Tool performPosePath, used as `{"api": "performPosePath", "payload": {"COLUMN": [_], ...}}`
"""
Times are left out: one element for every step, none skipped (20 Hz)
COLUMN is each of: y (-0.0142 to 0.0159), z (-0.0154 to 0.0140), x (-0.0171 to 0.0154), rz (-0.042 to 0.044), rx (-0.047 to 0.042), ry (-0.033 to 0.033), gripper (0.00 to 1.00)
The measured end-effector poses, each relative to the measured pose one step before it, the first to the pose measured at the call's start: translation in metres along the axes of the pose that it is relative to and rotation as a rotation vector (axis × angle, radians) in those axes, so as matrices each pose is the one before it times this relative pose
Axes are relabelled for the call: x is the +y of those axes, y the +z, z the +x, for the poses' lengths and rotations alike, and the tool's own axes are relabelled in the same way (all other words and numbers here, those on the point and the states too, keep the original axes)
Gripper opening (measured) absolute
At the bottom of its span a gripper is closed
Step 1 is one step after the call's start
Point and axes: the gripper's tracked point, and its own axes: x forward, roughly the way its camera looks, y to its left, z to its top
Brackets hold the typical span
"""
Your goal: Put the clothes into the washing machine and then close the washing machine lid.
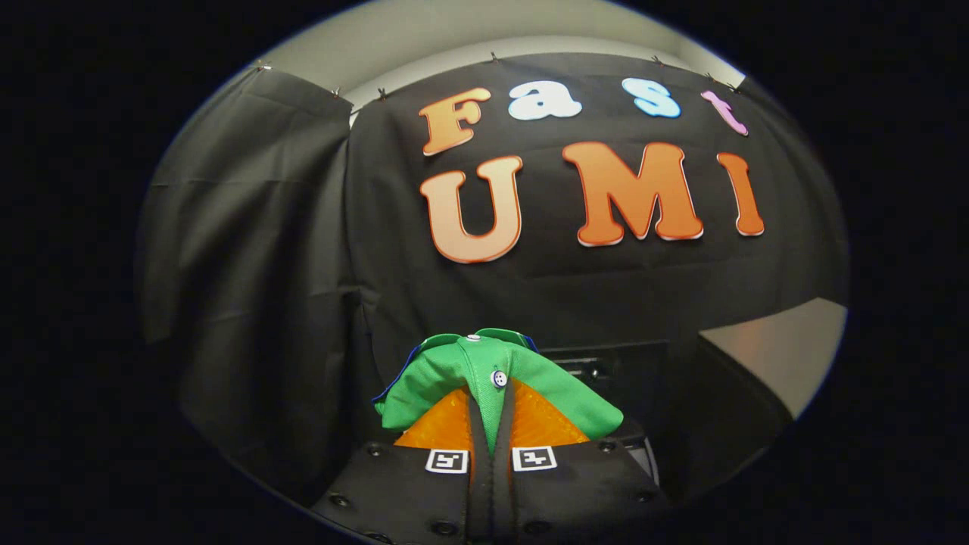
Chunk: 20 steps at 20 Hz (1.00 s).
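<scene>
Gripper view shows the gripper (490, 424) with its fingers pressed together on a green shirt (484, 375), which drapes over both tips and hangs to each side. A dark machine (606, 371) lies just beyond. I judge the carry is in hand: keep the pinch firm, lift the loose folds over the rim, and release only when the shirt is inside.

Black cloth wall (303, 227), pale ceiling (492, 30) above
</scene>
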Motion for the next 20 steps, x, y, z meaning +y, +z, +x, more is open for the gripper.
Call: {"api": "performPosePath", "payload": {"y": [-0.02091, -0.02072, -0.01715, -0.02209, -0.02406, -0.02200, -0.02011, -0.01863, -0.01260, -0.01374, -0.01267, -0.01367, -0.01563, -0.01219, -0.00924, -0.00532, -0.00370, -0.00291, -0.00198, 0.00027], "z": [0.00855, 0.01041, 0.00969, 0.00922, 0.01101, 0.00914, 0.01087, 0.00967, 0.00705, 0.00947, 0.00816, 0.00511, 0.00387, 0.00600, 0.00721, 0.00636, 0.00129, 0.00084, 0.00128, -0.00049], "x": [-0.00141, -0.00331, -0.00330, -0.00499, -0.00700, -0.00415, -0.00599, -0.00556, -0.00416, -0.00184, -0.00108, -0.00099, 0.00046, -0.00274, -0.00454, -0.00217, -0.00178, -0.00007, -0.00163, -0.00264], "rz": [0.00485, -0.00183, -0.00354, 0.00059, 0.01041, 0.01606, 0.01003, -0.00149, -0.00121, -0.00592, -0.00829, 0.00035, 0.00710, 0.01374, 0.02078, 0.02807, 0.02534, 0.02230, 0.00849, -0.00609], "rx": [0.03296, 0.03081, 0.03740, 0.04185, 0.04874, 0.04458, 0.04198, 0.04385, 0.03407, 0.03254, 0.04478, 0.05179, 0.06208, 0.05894, 0.05255, 0.04307, 0.03348, 0.03250, 0.01955, 0.01479], "ry": [-0.01271, -0.01402, -0.02098, -0.01811, -0.02352, -0.01899, -0.02107, -0.01854, -0.01179, -0.00691, -0.00259, -0.00293, -0.00081, -0.01141, -0.01005, -0.00861, -0.01565, 0.00163, -0.00481, -0.01120], "gripper": [0.08, 0.08, 0.08, 0.08, 0.08, 0.08, 0.08, 0.08, 0.08, 0.08, 0.08, 0.08, 0.08, 0.08, 0.08, 0.08, 0.08, 0.08, 0.08, 0.08]}}
